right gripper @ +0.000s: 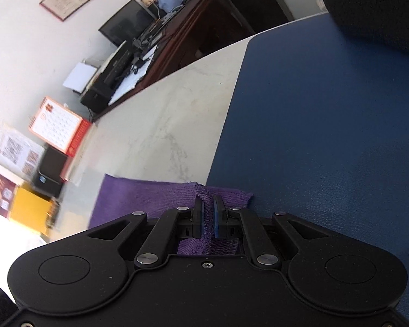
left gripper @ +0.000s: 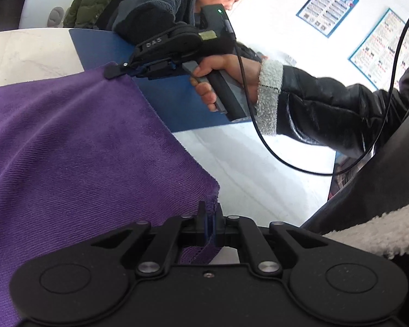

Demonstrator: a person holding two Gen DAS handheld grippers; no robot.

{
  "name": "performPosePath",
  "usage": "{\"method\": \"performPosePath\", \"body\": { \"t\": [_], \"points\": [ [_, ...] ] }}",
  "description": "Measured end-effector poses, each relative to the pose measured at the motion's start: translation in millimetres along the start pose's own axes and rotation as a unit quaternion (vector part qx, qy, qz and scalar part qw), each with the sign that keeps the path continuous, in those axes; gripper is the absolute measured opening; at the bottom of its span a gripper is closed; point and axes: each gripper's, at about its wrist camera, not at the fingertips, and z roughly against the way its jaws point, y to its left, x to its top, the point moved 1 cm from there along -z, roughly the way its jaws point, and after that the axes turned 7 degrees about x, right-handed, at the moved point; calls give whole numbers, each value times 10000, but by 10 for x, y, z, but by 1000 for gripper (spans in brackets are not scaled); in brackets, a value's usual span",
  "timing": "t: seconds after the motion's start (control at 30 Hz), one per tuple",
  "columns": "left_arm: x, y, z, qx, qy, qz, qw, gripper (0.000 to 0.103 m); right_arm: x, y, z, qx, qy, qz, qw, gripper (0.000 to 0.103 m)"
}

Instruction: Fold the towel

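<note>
A ribbed purple towel (left gripper: 76,147) is pinched at adjacent corners by the left gripper (left gripper: 209,212) and right gripper (right gripper: 209,204), both angled down over the blue-matted counter (right gripper: 161,125).

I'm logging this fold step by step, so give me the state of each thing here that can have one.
left gripper: shut on a towel corner.
right gripper: shut on another towel corner.
towel: purple, stretched between both grippers, not yet folded.
blue mat: lying flat on the table, partly under the towel.
</note>
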Motion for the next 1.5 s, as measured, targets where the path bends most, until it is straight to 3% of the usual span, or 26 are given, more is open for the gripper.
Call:
{"method": "performPosePath", "body": {
  "t": [0.1,0.23,0.43,0.6,0.87,1.1,1.23,1.4,1.5],
  "points": [
    [13,-47,-39,43,87,-100,9999,3,-25,66,11,-120,21,251,9996,6],
    [41,-88,-45,92,154,-168,9997,3,-35,167,47,-347,-8,553,9979,20],
    [32,-66,-77,207,200,-179,9994,3,30,90,248,-426,-364,418,9976,29],
    [47,-93,-93,245,177,-192,9994,3,-19,106,540,-284,-645,369,9968,29],
    [78,-160,-152,392,198,-298,9986,3,-225,343,437,256,-186,710,9970,29],
    [32,-309,-169,729,278,-457,9959,3,-280,370,163,-55,296,1161,9928,29],
    [-13,-447,-239,1146,443,-835,9889,3,-298,389,157,-50,345,1260,9914,29],
    [-72,-531,-348,1370,629,-1113,9823,3,-315,423,192,-50,330,1282,9912,29],
    [-95,-530,-371,1409,629,-1078,9821,3,-328,558,354,316,163,1265,9913,29]
  ]
}}
